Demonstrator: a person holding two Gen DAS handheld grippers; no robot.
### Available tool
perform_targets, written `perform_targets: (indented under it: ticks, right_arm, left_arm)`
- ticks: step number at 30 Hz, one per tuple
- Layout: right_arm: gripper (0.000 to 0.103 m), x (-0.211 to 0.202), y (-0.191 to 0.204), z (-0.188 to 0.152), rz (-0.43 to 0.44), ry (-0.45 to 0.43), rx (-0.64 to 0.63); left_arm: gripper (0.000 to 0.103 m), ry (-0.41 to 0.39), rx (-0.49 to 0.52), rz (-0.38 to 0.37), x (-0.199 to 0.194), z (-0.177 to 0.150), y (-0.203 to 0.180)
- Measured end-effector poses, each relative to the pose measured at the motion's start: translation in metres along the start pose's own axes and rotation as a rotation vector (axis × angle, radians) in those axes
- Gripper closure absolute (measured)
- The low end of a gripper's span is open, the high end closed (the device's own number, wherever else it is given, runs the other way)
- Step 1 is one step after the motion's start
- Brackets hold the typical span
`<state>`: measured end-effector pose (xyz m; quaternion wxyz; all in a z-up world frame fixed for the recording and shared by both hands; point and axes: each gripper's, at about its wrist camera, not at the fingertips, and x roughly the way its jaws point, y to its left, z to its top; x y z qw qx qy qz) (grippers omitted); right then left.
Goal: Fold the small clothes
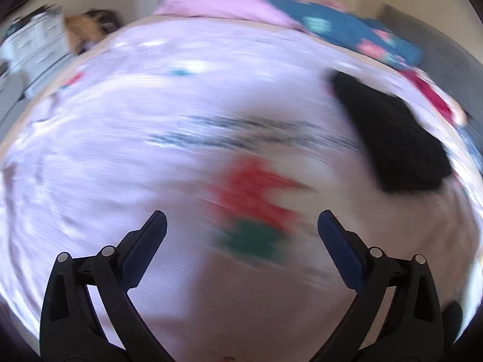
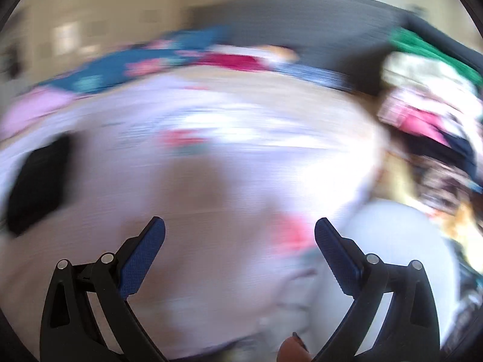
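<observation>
A pale pink garment (image 1: pixel 151 150) with a red and green print (image 1: pixel 253 193) lies spread flat and fills most of the left wrist view; the frame is motion-blurred. My left gripper (image 1: pixel 241 226) is open and empty just above it, near the print. The same pale garment (image 2: pixel 211 181) shows in the right wrist view, also blurred. My right gripper (image 2: pixel 240 230) is open and empty above it, with a red print patch (image 2: pixel 292 232) between the fingers. A black folded piece (image 1: pixel 398 138) lies at the right of the garment and also shows at the left of the right wrist view (image 2: pixel 36 181).
A pink cloth (image 1: pixel 223 3) and a blue flowered cloth (image 1: pixel 347 27) lie at the far side. A pile of mixed clothes (image 2: pixel 431 114) stands at the right. A white drawer unit (image 1: pixel 33 42) is at the far left. A grey headboard or sofa back (image 2: pixel 302 21) is behind.
</observation>
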<state>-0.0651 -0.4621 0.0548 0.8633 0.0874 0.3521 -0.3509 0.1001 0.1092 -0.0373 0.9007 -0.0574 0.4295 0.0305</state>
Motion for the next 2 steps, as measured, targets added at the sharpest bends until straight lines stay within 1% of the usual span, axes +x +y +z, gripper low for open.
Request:
perform_targets:
  ticks: [1,2]
  right_arm:
    - [0.004,0.015,-0.031,0.002,-0.089,0.023,0.046]
    - [0.004,0.029,-0.060,0.003,-0.170,0.043,0.087]
  left_arm:
    - [0.009,-0.010,-0.034,0.068,0.007,0.013,0.030]
    - [0.009,-0.015,-0.054,0.117,0.012,0.022,0.051]
